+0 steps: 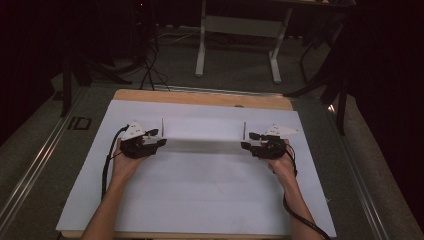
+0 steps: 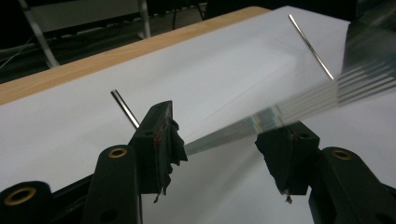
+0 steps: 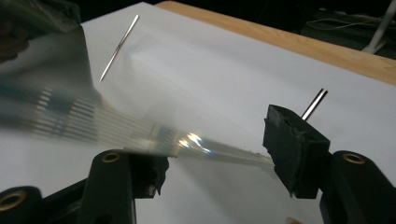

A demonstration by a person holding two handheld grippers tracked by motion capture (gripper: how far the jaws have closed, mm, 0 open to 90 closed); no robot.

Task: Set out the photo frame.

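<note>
I see a clear film strip (image 1: 202, 145) stretched above the white sheet (image 1: 200, 200) between my left gripper (image 1: 161, 142) and right gripper (image 1: 246, 145), jaws wide across its ends, though glare hides whether the pads actually pinch it.

We see a dim room with dark edges, the white sheet (image 1: 200, 195) on the tabletop (image 1: 200, 98) lit evenly from above, soft faint shadows, glare streaks on the clear film (image 3: 140, 135), its far end blurred, slight grain overall
</note>
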